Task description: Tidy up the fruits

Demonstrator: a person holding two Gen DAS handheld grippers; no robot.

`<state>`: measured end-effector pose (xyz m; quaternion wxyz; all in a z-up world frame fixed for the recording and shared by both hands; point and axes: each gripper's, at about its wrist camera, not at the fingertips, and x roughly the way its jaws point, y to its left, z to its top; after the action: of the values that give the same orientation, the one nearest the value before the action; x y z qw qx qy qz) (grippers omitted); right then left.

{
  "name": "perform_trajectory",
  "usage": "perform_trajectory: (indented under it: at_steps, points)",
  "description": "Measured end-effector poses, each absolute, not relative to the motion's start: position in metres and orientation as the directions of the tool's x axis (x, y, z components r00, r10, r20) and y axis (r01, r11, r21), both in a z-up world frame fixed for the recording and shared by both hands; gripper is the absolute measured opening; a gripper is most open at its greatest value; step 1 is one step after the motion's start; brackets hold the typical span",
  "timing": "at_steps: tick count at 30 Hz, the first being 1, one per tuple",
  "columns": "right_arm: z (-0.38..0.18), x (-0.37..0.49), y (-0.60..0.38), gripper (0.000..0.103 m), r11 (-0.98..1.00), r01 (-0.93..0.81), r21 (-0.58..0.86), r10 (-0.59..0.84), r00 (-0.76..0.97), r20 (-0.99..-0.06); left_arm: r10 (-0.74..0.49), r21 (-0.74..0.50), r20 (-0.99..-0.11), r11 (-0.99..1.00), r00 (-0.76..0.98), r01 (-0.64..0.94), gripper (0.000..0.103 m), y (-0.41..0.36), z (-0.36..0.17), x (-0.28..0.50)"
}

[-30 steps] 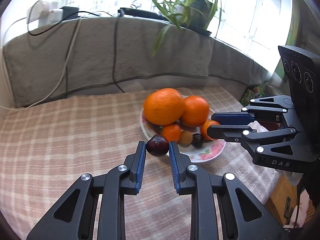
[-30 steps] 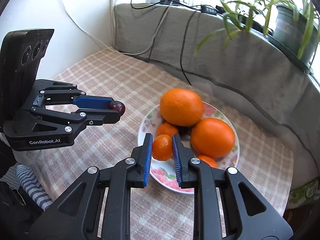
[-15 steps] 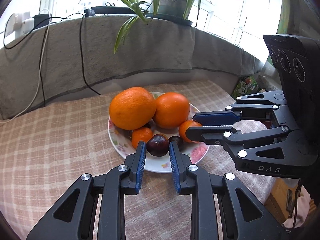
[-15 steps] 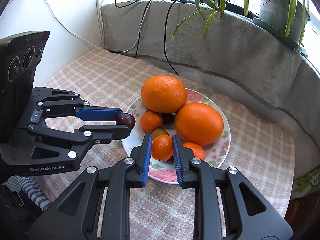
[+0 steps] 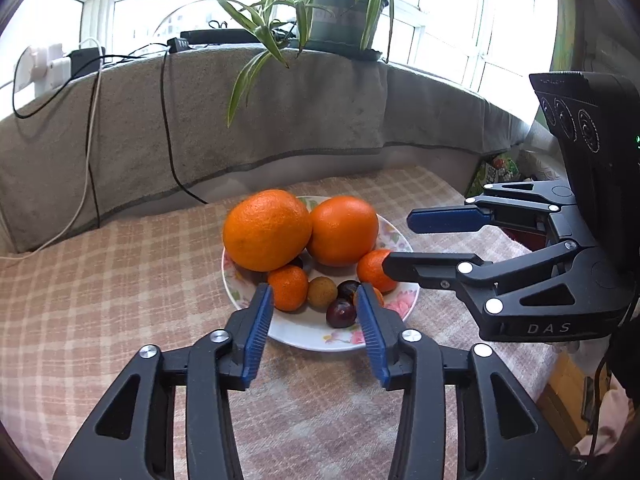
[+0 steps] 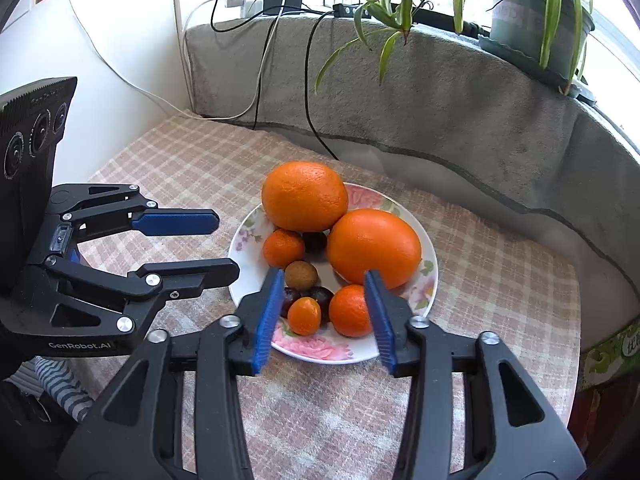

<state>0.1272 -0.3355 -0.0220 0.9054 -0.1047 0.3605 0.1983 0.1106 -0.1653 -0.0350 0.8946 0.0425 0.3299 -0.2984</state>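
A floral plate (image 5: 304, 330) (image 6: 320, 350) on the checked tablecloth holds two large oranges (image 5: 267, 230) (image 6: 374, 246), small mandarins (image 5: 288, 287) (image 6: 350, 310), a brown longan (image 5: 322, 292) (image 6: 301, 274) and dark plums. My left gripper (image 5: 314, 300) is open and empty, its jaws just above the plate's near rim; a dark plum (image 5: 341, 313) lies on the plate between them. My right gripper (image 6: 325, 286) is open and empty above the near rim; a tiny orange (image 6: 304, 316) lies on the plate between its jaws. Each gripper shows in the other's view (image 5: 404, 242) (image 6: 226, 246).
A grey cloth-covered ledge (image 5: 200, 128) runs behind the table with cables, a power strip (image 5: 44, 66) and a potted spider plant (image 5: 340, 16) (image 6: 536, 28). The table edge drops off at the right (image 6: 576, 360), with green packaging (image 5: 494, 174) beyond.
Both grippers moved over the plate and opened. The left let go of the dark plum and the right let go of the small orange; both fruits now lie on the plate.
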Motion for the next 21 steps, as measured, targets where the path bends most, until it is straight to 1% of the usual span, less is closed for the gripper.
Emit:
perform_trajectory:
  at_steps: [2,3,4,5,6,8,9,10,12,13,14,15,18,19,21]
  points:
    - [-0.021,0.125,-0.336,0.052,0.901,-0.432,-0.043,0.285,0.665,-0.69,-0.505,-0.119,-0.613,0.82,0.608,0.56,0.047,-0.164,-0.034,0.11]
    - [-0.02,0.124,-0.336,0.052,0.901,-0.432,-0.041,0.287,0.665,-0.689,-0.505,-0.119,-0.611,0.82,0.61,0.56,0.051,-0.163,-0.033,0.109]
    - [-0.02,0.124,-0.336,0.056,0.901,-0.431,-0.042,0.287,0.666,-0.689,-0.505,-0.119,-0.61,0.82,0.611,0.56,0.053,-0.162,-0.033,0.108]
    - [-0.02,0.123,-0.336,0.062,0.902,-0.428,-0.045,0.283,0.669,-0.687,-0.503,-0.117,-0.61,0.821,0.612,0.558,0.054,-0.162,-0.033,0.107]
    - [-0.02,0.122,-0.335,0.065,0.905,-0.423,-0.049,0.277,0.674,-0.685,-0.5,-0.115,-0.61,0.823,0.614,0.556,0.055,-0.161,-0.032,0.107]
    - [-0.019,0.119,-0.335,0.066,0.908,-0.417,-0.047,0.276,0.678,-0.681,-0.491,-0.11,-0.61,0.83,0.622,0.547,0.06,-0.159,-0.031,0.105]
    - [-0.018,0.117,-0.335,0.066,0.908,-0.417,-0.045,0.278,0.68,-0.679,-0.486,-0.109,-0.609,0.834,0.627,0.541,0.065,-0.157,-0.03,0.104]
    - [-0.018,0.116,-0.335,0.067,0.908,-0.417,-0.045,0.28,0.682,-0.676,-0.484,-0.11,-0.606,0.837,0.631,0.537,0.066,-0.155,-0.029,0.102]
    - [-0.016,0.112,-0.335,0.073,0.91,-0.411,-0.047,0.278,0.691,-0.667,-0.476,-0.108,-0.605,0.844,0.639,0.526,0.066,-0.152,-0.027,0.1]
    - [-0.015,0.11,-0.336,0.078,0.912,-0.407,-0.047,0.277,0.697,-0.661,-0.469,-0.104,-0.605,0.848,0.644,0.519,0.071,-0.15,-0.026,0.098]
    - [-0.014,0.107,-0.336,0.079,0.915,-0.401,-0.044,0.278,0.704,-0.654,-0.461,-0.1,-0.602,0.854,0.652,0.511,0.073,-0.149,-0.024,0.096]
    - [-0.012,0.105,-0.337,0.08,0.917,-0.397,-0.038,0.28,0.708,-0.648,-0.455,-0.098,-0.597,0.859,0.661,0.503,0.075,-0.147,-0.022,0.093]
    - [-0.008,0.097,-0.34,0.082,0.927,-0.375,-0.021,0.281,0.729,-0.624,-0.446,-0.102,-0.582,0.87,0.68,0.483,0.076,-0.141,-0.017,0.087]
    - [-0.006,0.095,-0.341,0.084,0.93,-0.366,-0.017,0.279,0.738,-0.614,-0.44,-0.099,-0.576,0.874,0.688,0.476,0.079,-0.139,-0.015,0.084]
    - [-0.003,0.089,-0.343,0.088,0.937,-0.349,-0.006,0.278,0.757,-0.592,-0.429,-0.093,-0.561,0.883,0.708,0.461,0.081,-0.135,-0.01,0.078]
